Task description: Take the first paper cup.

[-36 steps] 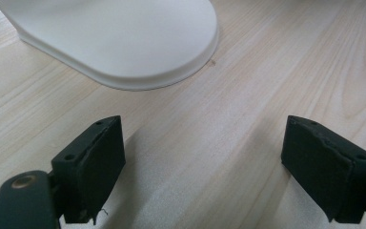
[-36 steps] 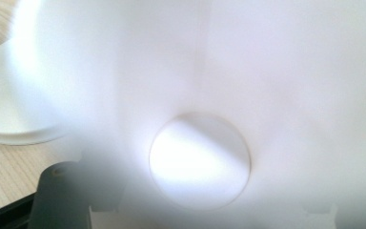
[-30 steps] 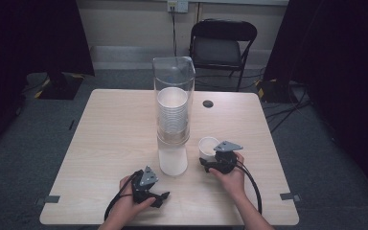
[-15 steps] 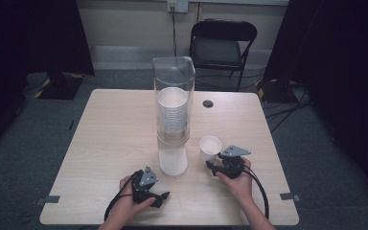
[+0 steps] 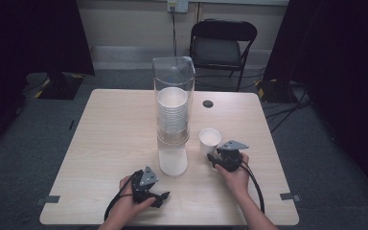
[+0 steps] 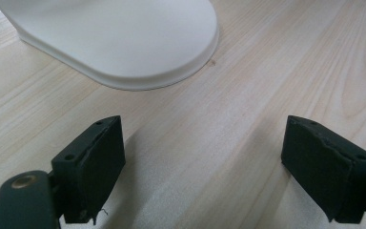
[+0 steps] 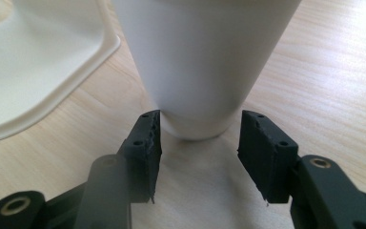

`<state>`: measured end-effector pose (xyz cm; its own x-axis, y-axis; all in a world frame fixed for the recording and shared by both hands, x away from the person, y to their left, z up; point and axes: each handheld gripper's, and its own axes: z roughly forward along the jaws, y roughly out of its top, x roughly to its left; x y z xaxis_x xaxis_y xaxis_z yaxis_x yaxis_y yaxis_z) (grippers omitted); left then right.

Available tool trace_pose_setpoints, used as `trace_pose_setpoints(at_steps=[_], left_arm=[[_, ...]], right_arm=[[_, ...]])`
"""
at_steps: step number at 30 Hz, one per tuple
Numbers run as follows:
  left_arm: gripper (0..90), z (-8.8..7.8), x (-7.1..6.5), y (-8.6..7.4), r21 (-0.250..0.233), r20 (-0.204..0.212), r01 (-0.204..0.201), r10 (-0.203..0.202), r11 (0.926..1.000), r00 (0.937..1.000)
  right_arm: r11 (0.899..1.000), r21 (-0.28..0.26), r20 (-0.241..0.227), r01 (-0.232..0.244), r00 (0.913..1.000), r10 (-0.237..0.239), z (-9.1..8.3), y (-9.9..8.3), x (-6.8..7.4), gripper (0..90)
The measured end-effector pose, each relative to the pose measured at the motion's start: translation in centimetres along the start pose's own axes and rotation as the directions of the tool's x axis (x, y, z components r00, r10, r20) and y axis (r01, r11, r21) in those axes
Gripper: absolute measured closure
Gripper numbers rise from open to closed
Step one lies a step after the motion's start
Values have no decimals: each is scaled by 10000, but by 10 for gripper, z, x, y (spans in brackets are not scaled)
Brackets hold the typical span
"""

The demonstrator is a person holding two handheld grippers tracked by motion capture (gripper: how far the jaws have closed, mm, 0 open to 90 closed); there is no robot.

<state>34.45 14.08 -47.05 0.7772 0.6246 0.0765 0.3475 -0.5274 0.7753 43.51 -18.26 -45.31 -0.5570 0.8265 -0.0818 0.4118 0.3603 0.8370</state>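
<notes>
A white paper cup [image 5: 210, 139] stands upright on the table, right of the clear cup dispenser [image 5: 173, 103] with its stack of cups and white base [image 5: 173, 162]. My right gripper [image 5: 216, 155] has just been closing; its jaw tips now press on both sides of the cup's foot [image 7: 205, 57], seen at my right gripper [image 7: 200, 117]. My left gripper [image 5: 155, 189] rests near the front edge, below the dispenser. In the left gripper view my left gripper [image 6: 200, 143] stands wide open over bare wood, with the dispenser base [image 6: 119, 38] ahead.
The light wooden table [image 5: 105, 134] has a small black round insert [image 5: 208, 103] behind the cup. The dispenser base [image 7: 33, 71] lies close to the left of the cup. A black folding chair [image 5: 223, 45] stands beyond the far edge.
The right gripper drew back a little from the cup, then came forward to it again with its jaws narrower. The left gripper has stayed in place.
</notes>
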Motion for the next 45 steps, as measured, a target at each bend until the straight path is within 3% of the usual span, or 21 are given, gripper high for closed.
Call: trace_pose_setpoints(at_steps=[3,5,9,12,24,45], left_arm=[[141,0,0,0,-1,0,9,-9,10000,10000],[141,0,0,0,-13,9,45,-45,10000,10000],[141,0,-1,0,-20,16,86,-86,10000,10000],[141,0,0,0,-19,11,74,-74,10000,10000],[141,0,0,0,-19,10,71,-71,10000,10000],[141,0,-1,0,-24,11,96,-96,10000,10000]], right_arm=[[10000,-1,15,77,10000,-77,-1,3,0,502],[9999,80,-187,148,9997,-147,-4,6,2,409],[9998,-3,-132,191,9997,-191,-10,5,11,263],[9999,-106,-327,15,9995,-18,-15,4,16,242],[9979,-457,-1291,462,9903,-517,-20,11,48,213],[9951,-616,-1939,777,9770,-883,-12,33,73,192]])
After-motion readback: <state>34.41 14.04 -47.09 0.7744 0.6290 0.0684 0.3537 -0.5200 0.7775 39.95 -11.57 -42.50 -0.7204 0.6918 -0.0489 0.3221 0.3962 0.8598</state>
